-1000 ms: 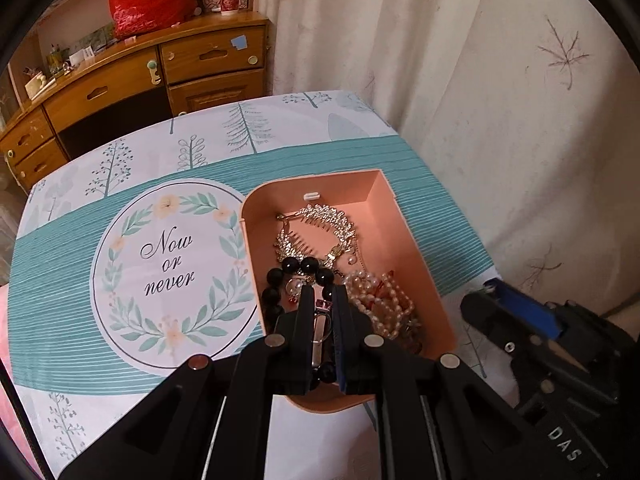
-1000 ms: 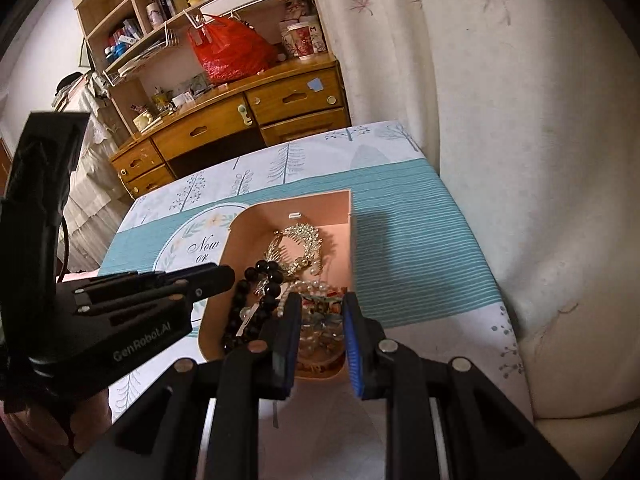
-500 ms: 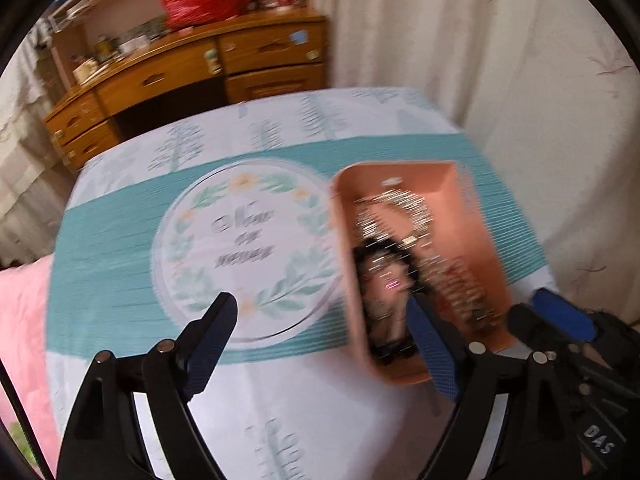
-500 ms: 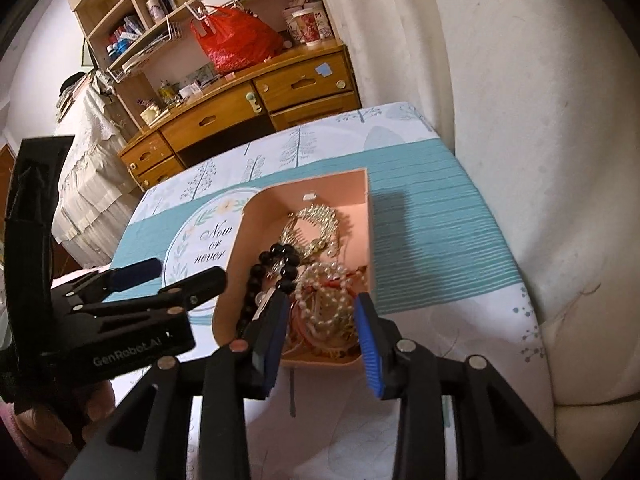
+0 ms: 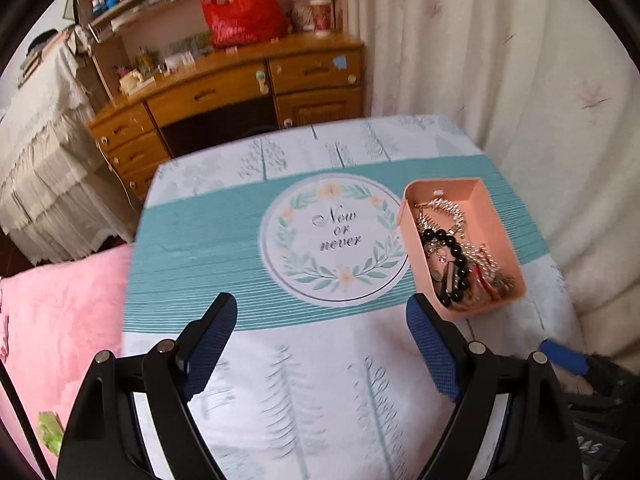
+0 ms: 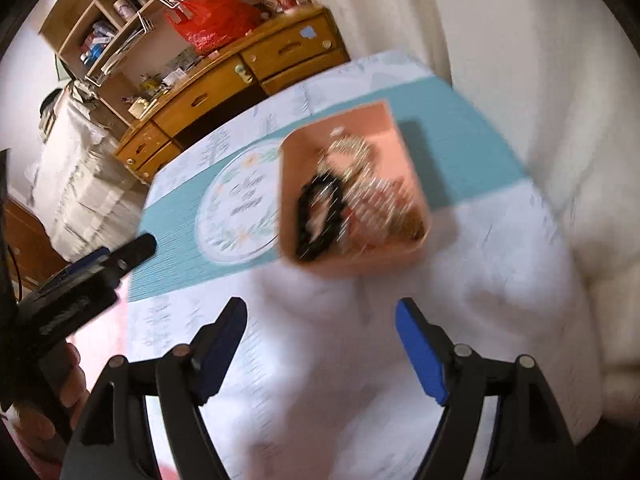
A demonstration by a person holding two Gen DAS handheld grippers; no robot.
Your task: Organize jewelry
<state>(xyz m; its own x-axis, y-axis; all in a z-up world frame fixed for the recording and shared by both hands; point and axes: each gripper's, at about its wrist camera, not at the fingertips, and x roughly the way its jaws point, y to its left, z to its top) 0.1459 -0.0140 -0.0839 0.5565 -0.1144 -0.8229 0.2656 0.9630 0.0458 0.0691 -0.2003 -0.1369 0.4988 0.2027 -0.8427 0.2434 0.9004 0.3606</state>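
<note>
Backing off from the peach tray [image 5: 502, 216], the left claw [image 5: 322, 344] now hangs over the bare front of the bench [image 5: 312, 408] with its jaws spread wide and nothing between them; a second ago they were pinched narrowly together right over the black bead bracelet [image 5: 454, 256]. The right claw [image 6: 320, 346] has likewise widened from a narrow gap to a broad, empty one and sits well short of the tray, its view smeared by motion. That bracelet lies inside the tray beside the pearl strands [image 5: 482, 258] and the gold necklace [image 5: 440, 210], so the jewelry appears gathered in one container, and I judge this step, perhaps the whole job, to be finished or nearly so. Around it, the tablecloth's "Now or never" wreath [image 5: 334, 236] lies just left of the tray, a pink blanket [image 5: 56, 312] borders the bench on the left, and a wooden desk [image 5: 224, 92] with a red bag [image 5: 240, 12] stands behind. Nothing blocks the tray, though the pieces lie tangled together.
</note>
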